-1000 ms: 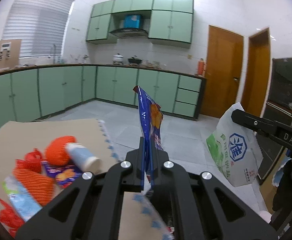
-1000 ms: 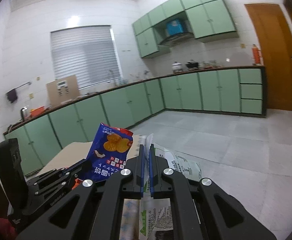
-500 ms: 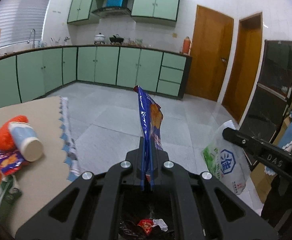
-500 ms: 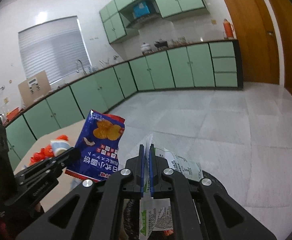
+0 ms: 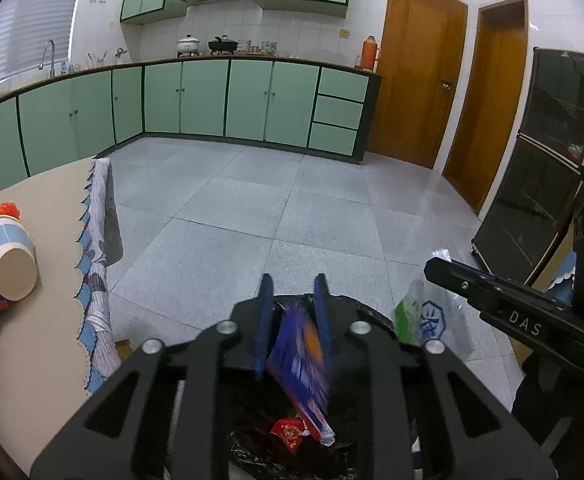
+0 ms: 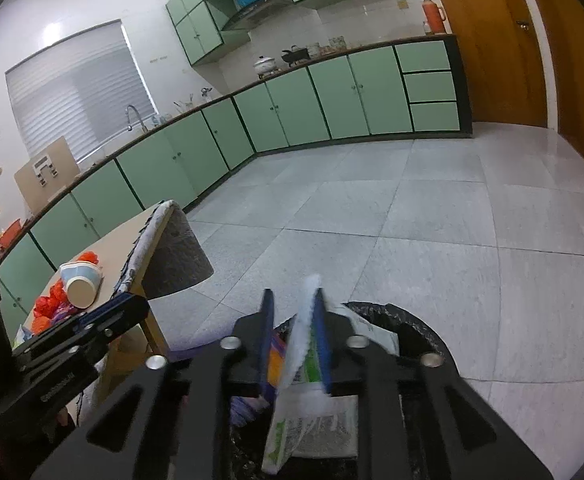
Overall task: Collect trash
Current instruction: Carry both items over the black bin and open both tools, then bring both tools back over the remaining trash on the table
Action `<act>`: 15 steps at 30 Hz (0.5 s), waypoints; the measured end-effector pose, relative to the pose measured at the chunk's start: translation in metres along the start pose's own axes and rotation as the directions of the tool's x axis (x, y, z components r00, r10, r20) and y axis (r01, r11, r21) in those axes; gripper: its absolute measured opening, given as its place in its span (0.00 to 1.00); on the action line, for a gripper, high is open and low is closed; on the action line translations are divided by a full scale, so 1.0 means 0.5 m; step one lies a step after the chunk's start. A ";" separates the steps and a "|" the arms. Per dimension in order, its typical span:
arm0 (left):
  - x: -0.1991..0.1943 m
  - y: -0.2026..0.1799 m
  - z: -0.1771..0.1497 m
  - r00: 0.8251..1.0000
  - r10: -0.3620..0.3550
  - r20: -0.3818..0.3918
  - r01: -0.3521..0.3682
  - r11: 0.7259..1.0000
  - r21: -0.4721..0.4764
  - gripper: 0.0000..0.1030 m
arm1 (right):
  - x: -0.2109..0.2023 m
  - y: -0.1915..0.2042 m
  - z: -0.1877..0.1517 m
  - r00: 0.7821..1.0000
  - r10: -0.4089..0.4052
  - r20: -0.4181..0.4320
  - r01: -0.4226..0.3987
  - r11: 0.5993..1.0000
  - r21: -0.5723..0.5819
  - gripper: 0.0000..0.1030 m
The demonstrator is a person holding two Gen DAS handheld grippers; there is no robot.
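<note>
- Left wrist view: my left tool has just been opening, its jaws now parted. The blue snack packet hangs blurred and tilted between them, loose from the left pad; whether it touches the right pad I cannot tell.
- Below it sits the black-lined trash bin, with a red wrapper inside.
- My right tool reaches in from the right with the white plastic bag under it.
- On the bench to the left, a paper cup lies on its side.
- Right wrist view: my right tool has also just been opening. The white bag hangs against the right pad, clear of the left one, over the bin.
</note>
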State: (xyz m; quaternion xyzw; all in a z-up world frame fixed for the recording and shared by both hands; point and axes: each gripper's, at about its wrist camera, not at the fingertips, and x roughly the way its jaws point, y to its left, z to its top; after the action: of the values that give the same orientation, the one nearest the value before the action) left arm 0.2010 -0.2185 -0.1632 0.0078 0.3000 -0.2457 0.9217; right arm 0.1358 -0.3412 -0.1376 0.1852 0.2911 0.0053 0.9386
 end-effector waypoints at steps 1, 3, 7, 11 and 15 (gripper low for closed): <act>-0.003 0.000 0.001 1.000 0.000 0.002 0.000 1.000 -0.002 0.21 | -0.002 0.000 0.000 1.000 -0.004 0.002 0.004 1.000 0.000 0.25; -0.014 0.003 0.003 1.000 0.005 0.012 -0.005 1.000 -0.006 0.24 | -0.011 0.003 0.001 1.000 -0.009 0.011 0.009 1.000 0.002 0.31; -0.059 0.021 0.021 0.998 0.030 0.062 -0.029 0.999 -0.026 0.36 | -0.035 0.024 0.006 0.999 -0.023 0.043 0.023 1.000 -0.013 0.54; -0.109 0.048 0.034 0.992 0.064 0.106 -0.059 0.997 -0.049 0.45 | -0.052 0.050 0.010 0.998 -0.011 0.056 0.013 0.999 -0.034 0.56; -0.160 0.081 0.047 0.984 0.104 0.146 -0.094 0.993 -0.076 0.48 | -0.062 0.068 0.004 0.999 -0.003 0.048 0.005 0.999 -0.034 0.57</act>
State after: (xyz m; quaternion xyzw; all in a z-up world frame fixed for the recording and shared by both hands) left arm 0.1766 -0.1509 -0.1049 -0.0276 0.2376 -0.1890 0.9524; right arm 0.1146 -0.3138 -0.1074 0.1685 0.2685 0.0038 0.9484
